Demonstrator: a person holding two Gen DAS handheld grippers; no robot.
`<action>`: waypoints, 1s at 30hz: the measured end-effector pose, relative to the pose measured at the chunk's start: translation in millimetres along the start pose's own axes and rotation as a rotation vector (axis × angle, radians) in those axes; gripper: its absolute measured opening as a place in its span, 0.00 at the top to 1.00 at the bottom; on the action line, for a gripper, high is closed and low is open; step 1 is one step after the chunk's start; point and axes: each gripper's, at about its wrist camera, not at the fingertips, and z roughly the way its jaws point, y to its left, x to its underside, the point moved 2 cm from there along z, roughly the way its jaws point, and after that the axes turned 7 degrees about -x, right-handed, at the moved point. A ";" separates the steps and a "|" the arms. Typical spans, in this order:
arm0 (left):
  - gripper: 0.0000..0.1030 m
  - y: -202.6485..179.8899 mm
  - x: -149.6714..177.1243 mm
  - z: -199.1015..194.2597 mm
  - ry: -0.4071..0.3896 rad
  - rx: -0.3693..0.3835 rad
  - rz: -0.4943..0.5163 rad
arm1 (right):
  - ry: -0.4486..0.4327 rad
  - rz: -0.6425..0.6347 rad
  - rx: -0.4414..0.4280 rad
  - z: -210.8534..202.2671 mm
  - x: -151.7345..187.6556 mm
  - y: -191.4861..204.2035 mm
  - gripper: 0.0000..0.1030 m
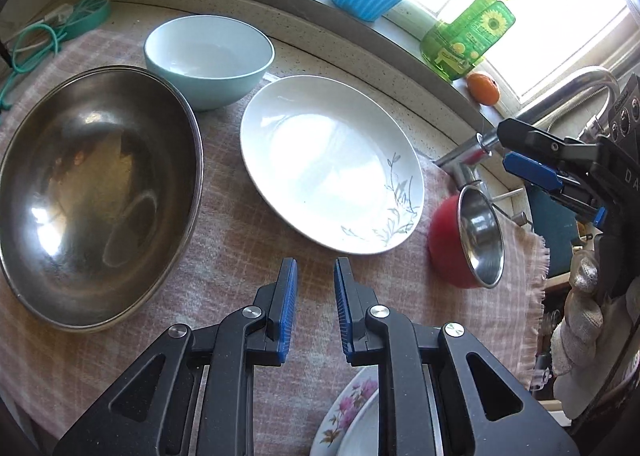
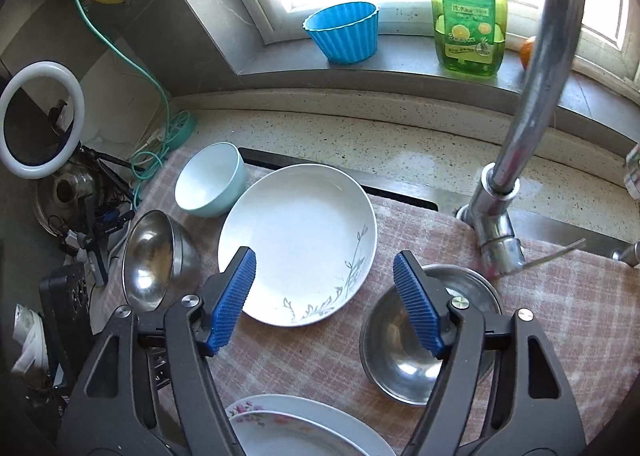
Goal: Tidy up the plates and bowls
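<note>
A white plate with a grey leaf print lies on the pink checked cloth. Behind it stands a pale blue bowl. A large steel bowl sits to the left. A small steel bowl with a red outside sits to the right. Floral plates lie stacked at the near edge. My left gripper is open and empty, just short of the white plate. My right gripper is open and empty above the white plate and small bowl; it also shows in the left wrist view.
A chrome tap rises at the right, close to my right gripper. On the windowsill stand a blue fluted pot, a green detergent bottle and an orange. A ring light and cables crowd the left.
</note>
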 end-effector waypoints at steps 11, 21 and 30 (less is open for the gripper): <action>0.83 -5.8 -20.2 21.8 -0.002 -0.037 -0.043 | 0.120 -0.060 0.053 80.4 -42.6 -19.9 0.53; 0.82 2.9 -16.1 29.2 0.032 -0.069 -0.072 | 0.176 -0.056 0.051 114.1 -55.6 -35.8 0.54; 0.82 8.6 -19.9 36.1 0.054 -0.048 -0.115 | 0.232 -0.045 0.024 140.8 -56.7 -39.2 0.62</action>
